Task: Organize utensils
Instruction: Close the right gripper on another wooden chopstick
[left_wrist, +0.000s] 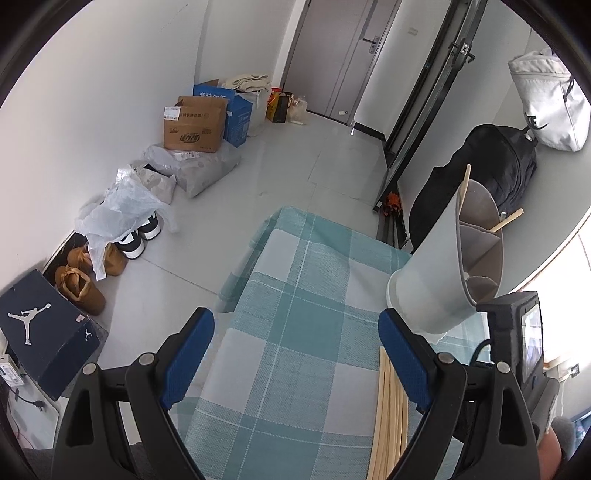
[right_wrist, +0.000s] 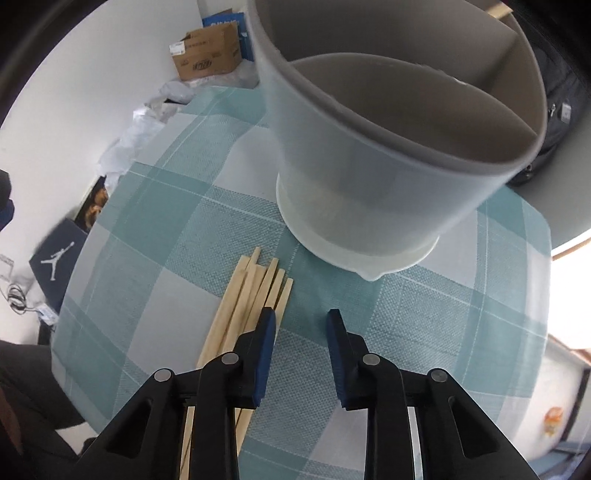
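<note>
The table (right_wrist: 155, 229), under a teal and grey checked cloth, fills the right wrist view, and the woven cloth should give some friction, so things on it are unlikely to skate. At about twelve to one o'clock stands the utensil holder (right_wrist: 373, 177), a pale translucent tub with grey dividers and a white base; it looks light and stiff, so it could tip or slide if knocked high on its wall. At least two sticks already lean in its far compartments, seen from the left wrist. The loose chopsticks (right_wrist: 255, 291) lie in a bundle at about seven o'clock from the holder, close to its base. They seem light, rigid, smooth and thin, apt to roll or fan apart, so I judge one is best pinched across its width some way from its tip. The right gripper (right_wrist: 301, 321) hovers with its jaws narrowed but apart, nothing between them, the bundle just left of its left finger. The left gripper (left_wrist: 295, 328) stands wide and empty over bare cloth.
</note>
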